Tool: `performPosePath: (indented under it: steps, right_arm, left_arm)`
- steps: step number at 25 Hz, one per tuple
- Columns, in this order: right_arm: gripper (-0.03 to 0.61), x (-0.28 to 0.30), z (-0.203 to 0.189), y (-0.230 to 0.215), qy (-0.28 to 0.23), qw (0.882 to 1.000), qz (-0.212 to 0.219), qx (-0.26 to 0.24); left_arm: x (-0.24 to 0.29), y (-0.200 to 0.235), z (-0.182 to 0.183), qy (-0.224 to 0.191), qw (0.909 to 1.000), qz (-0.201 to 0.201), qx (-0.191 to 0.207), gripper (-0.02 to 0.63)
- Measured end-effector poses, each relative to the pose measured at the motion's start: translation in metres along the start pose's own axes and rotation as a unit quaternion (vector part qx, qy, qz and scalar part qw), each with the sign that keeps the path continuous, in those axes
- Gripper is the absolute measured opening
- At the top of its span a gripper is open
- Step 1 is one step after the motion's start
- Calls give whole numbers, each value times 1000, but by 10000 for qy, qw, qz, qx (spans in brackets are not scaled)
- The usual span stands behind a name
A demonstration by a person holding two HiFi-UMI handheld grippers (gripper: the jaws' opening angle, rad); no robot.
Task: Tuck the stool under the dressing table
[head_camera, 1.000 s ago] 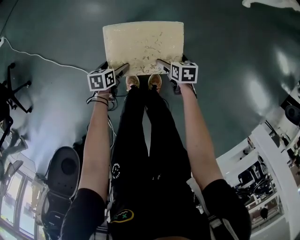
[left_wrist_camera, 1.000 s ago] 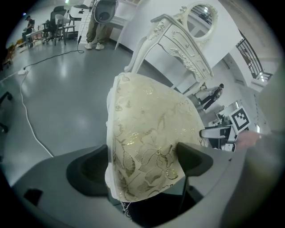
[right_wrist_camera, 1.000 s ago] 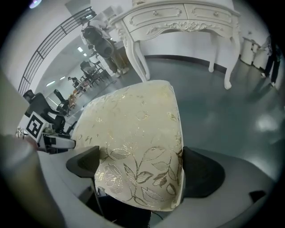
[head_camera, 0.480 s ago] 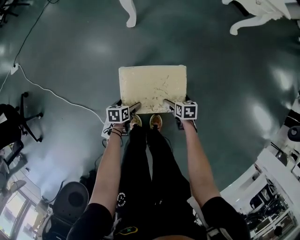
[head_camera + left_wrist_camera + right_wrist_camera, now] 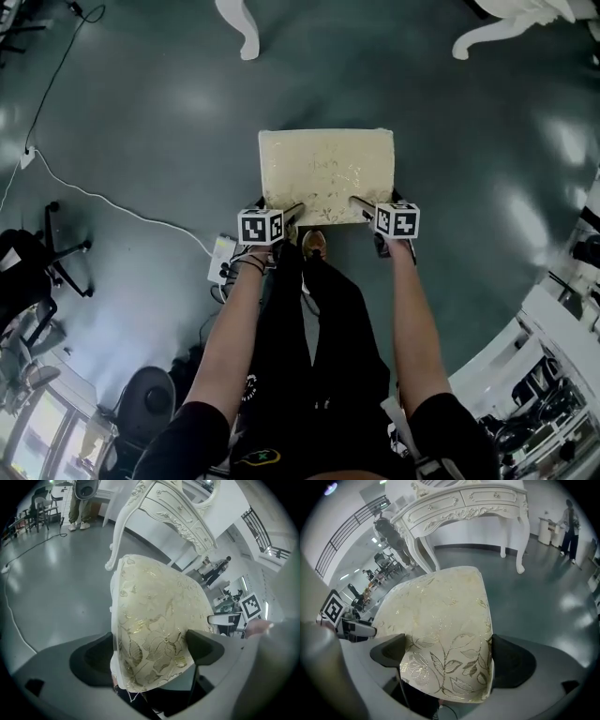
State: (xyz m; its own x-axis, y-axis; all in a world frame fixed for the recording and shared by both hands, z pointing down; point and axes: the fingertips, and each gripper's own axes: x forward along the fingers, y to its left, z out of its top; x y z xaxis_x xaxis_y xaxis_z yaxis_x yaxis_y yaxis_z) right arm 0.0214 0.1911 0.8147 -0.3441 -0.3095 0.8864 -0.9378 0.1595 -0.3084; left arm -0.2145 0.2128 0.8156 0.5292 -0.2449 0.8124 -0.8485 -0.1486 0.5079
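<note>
The stool (image 5: 326,176) has a cream cushion with a gold leaf pattern and sits just ahead of the person's feet. My left gripper (image 5: 292,212) is shut on the cushion's near left edge, and my right gripper (image 5: 361,204) is shut on its near right edge. In the left gripper view the cushion (image 5: 154,625) fills the gap of the left gripper (image 5: 150,653). The right gripper (image 5: 447,660) likewise clamps the cushion (image 5: 440,620). The white carved dressing table (image 5: 464,503) stands ahead; its curved legs (image 5: 239,28) show at the top of the head view.
A white cable (image 5: 112,197) runs across the grey floor to a power strip (image 5: 222,260) on the left. A black office chair (image 5: 37,272) stands far left. People stand in the distance (image 5: 569,522). White furniture lines the lower right (image 5: 553,337).
The person has walked forward with the stool held in both grippers. The dressing table's legs have come into view and are now closer to the stool.
</note>
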Motion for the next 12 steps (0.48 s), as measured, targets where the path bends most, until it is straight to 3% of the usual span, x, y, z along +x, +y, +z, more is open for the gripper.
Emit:
performPosePath:
  steps: [12]
  right_arm:
    - [591,-21,24,-86,206,9998,12,-73]
  left_arm:
    - [47,-69,27,165,9997,138,-121,489]
